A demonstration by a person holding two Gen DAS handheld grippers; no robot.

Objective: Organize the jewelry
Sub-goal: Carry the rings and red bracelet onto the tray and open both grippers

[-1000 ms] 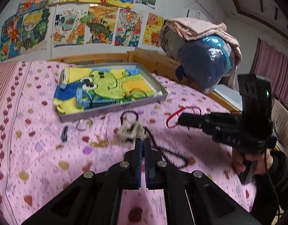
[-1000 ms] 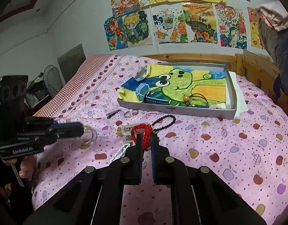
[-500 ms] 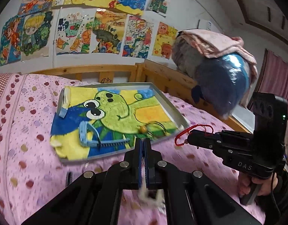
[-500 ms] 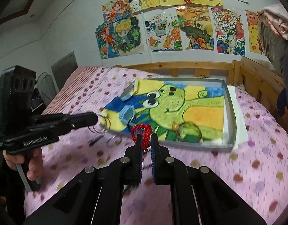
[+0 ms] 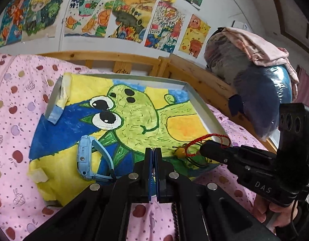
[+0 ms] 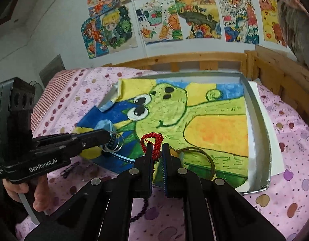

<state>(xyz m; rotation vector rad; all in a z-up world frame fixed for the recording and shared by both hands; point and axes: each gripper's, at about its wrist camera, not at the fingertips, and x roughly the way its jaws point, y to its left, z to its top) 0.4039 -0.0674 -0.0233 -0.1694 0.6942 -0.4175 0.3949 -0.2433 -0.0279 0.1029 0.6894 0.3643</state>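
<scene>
A silver tray [image 5: 202,104] [image 6: 257,124] lined with a frog painting lies on the pink bedspread. In it are a blue watch [image 5: 86,156] [image 6: 107,125] and a dark cord bracelet with a yellow bead [image 5: 179,151] [image 6: 206,156]. My left gripper [image 5: 153,150] [image 6: 110,138] is shut on thin silver rings [image 6: 117,143] above the tray's near left part, by the watch. My right gripper [image 6: 155,148] [image 5: 202,150] is shut on a red braided cord bracelet [image 6: 152,140] [image 5: 206,140], held over the tray's near edge beside the bead bracelet.
A dark beaded necklace [image 6: 138,214] and a small black clip [image 6: 69,168] lie on the bedspread in front of the tray. A wooden bed rail [image 5: 118,60] runs behind it. Bagged bedding [image 5: 261,92] sits at the far right. A hand [image 6: 39,192] grips each tool.
Both grippers have moved forward from the loose jewelry on the bedspread to the tray's near edge, carrying the silver rings and the red cord bracelet with them.
</scene>
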